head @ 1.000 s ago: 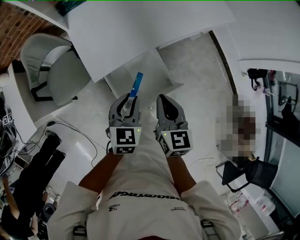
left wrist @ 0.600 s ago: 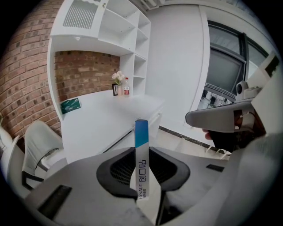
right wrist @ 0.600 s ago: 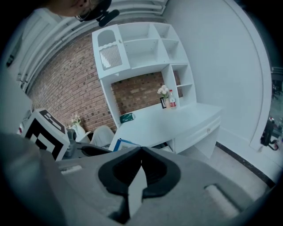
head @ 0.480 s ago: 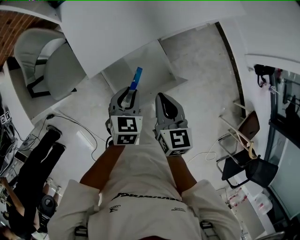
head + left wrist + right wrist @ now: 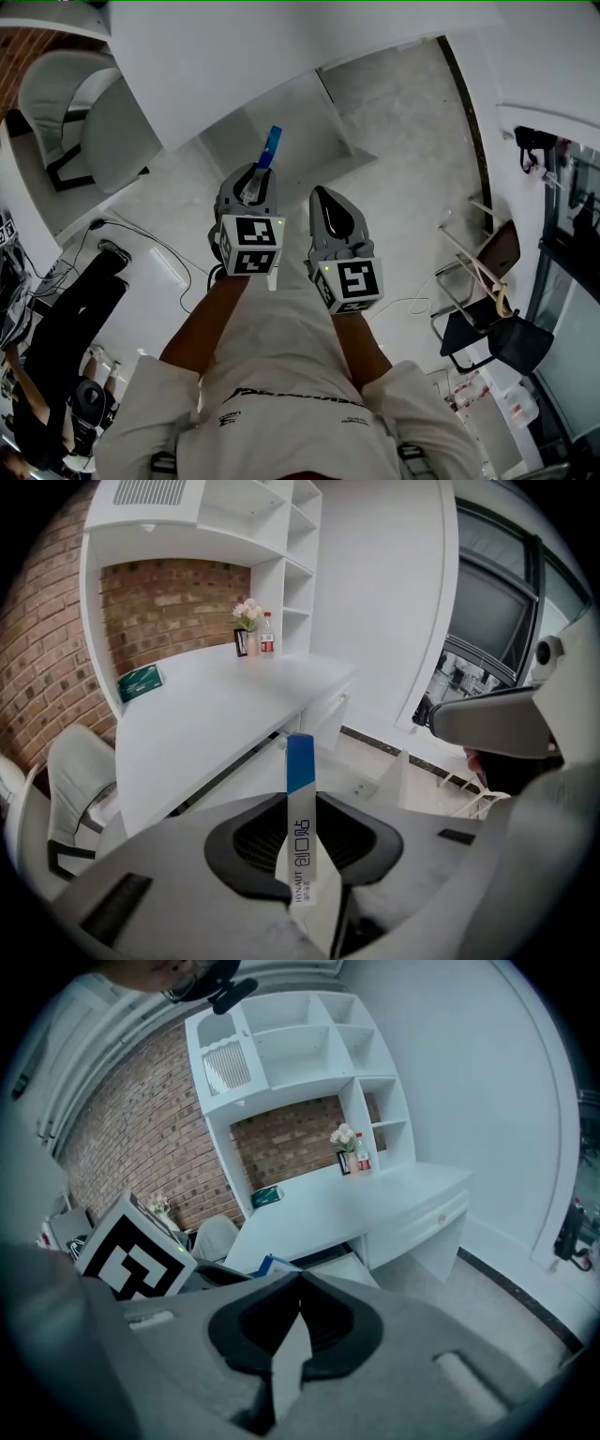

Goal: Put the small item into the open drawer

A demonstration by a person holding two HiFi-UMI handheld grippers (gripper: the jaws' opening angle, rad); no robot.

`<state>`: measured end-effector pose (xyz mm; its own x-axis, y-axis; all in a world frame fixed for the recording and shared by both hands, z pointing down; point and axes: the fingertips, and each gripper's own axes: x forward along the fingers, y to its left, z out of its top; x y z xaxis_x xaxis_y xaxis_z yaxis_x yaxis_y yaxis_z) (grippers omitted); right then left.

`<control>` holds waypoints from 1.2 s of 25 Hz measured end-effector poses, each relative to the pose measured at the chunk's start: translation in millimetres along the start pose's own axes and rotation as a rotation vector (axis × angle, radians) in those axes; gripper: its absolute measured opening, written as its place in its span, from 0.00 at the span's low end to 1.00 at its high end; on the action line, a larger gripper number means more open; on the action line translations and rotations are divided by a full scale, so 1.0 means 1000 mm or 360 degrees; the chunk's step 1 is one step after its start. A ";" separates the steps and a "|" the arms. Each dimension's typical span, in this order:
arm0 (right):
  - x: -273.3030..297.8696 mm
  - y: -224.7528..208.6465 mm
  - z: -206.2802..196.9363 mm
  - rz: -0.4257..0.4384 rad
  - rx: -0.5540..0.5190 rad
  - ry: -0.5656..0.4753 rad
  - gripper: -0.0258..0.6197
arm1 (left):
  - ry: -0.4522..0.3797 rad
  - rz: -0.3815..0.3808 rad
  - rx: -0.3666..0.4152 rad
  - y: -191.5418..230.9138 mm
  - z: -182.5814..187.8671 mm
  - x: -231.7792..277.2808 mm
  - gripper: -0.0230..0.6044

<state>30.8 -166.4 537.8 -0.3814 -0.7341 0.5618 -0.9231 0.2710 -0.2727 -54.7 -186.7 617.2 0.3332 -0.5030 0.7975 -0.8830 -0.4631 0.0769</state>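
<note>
The left gripper's (image 5: 300, 803) jaws pinch one slim white sachet (image 5: 300, 829) with a blue tip, which in the head view overlaps the single open drawer (image 5: 305, 127) under the white desk (image 5: 234, 56). Just beside it, the right gripper's (image 5: 300, 1281) jaws are pressed together on nothing

White counter (image 5: 211, 719) runs along brick wall (image 5: 169, 597); white shelf unit (image 5: 291, 1049) stands above it; on the counter near the wall: flowers (image 5: 248, 611), red-capped bottle (image 5: 268, 636) just beside them, green packet (image 5: 141, 681) well apart to the left; pale chair (image 5: 89, 122) at the counter's end; cable (image 5: 159, 251) on floor; black folding chair (image 5: 487, 342) at right; person in black (image 5: 56, 347) at left edge.
</note>
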 end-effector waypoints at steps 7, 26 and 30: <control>0.007 -0.010 -0.016 0.0017 0.0012 0.0046 0.04 | 0.0103 -0.0021 0.0011 -0.004 -0.011 0.028 0.18; 0.026 -0.025 -0.040 0.0039 0.0032 0.0115 0.04 | 0.0352 -0.0084 0.0048 0.000 -0.045 0.093 0.18; 0.031 -0.028 -0.047 0.0048 0.0070 0.0149 0.04 | 0.0394 -0.0096 0.0045 0.000 -0.052 0.106 0.18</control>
<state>42.7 -168.2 599.4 -0.4136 -0.6641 0.6227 -0.9090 0.2628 -0.3235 -36.6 -202.2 732.3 0.2908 -0.2817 0.9144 -0.8534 -0.5085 0.1148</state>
